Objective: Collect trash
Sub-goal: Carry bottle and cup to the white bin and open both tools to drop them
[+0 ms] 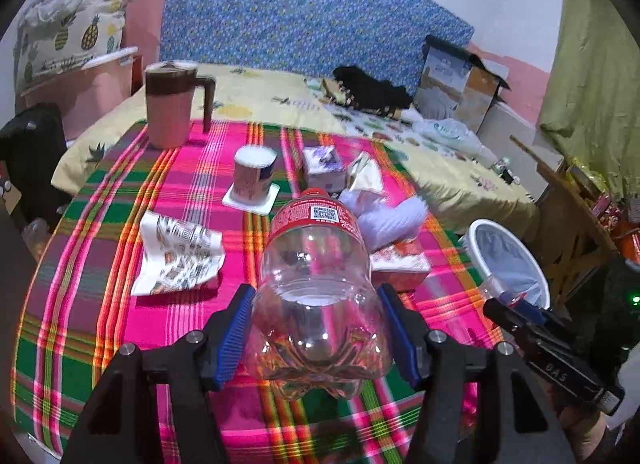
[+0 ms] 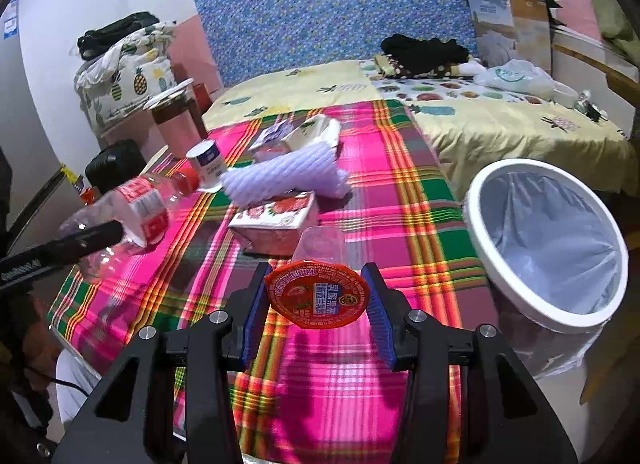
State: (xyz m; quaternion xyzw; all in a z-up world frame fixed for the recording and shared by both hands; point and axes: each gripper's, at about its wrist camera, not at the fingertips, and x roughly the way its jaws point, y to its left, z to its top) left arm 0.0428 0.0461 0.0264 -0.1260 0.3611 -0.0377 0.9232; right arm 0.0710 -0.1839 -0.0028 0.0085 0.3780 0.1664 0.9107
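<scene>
surface: bed under plaid cloth (image 1: 100, 272) | left hand-held gripper (image 1: 316, 328) clamped on clear bottle (image 1: 316, 264) | right hand-held gripper (image 2: 318, 304) clamped on jelly cup (image 2: 318, 292) | bin (image 2: 548, 244) at 2 o'clock | left view only: crumpled wrapper (image 1: 178, 256) at 10 o'clock

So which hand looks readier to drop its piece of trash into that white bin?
Probably the right. The right gripper holds the jelly cup with the bin just beside it, while the left gripper, holding the bottle, sits farther off.

Bin (image 1: 508, 260) partly behind right gripper (image 1: 516, 300); print blurred.
</scene>
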